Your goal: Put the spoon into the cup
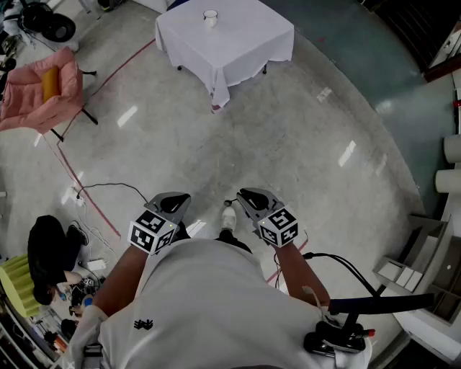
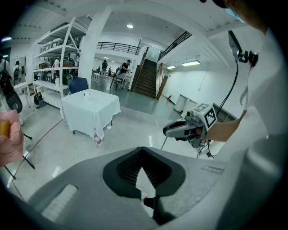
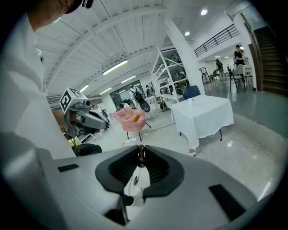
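Observation:
A small white cup stands on a table under a white cloth, far ahead across the floor. The cup also shows in the right gripper view. My right gripper is shut on the dark handle of a spoon, whose bowl hangs down below the jaws. From the left gripper view the spoon is a thin rod slanting down from the right gripper. My left gripper is shut with nothing in it; its tips meet. Both grippers are held close to my body, far from the table.
A pink folding chair stands at the far left, with red tape lines and a black cable on the floor. A person crouches at my left among clutter. Shelving lies to the right. Bare polished floor stretches to the table.

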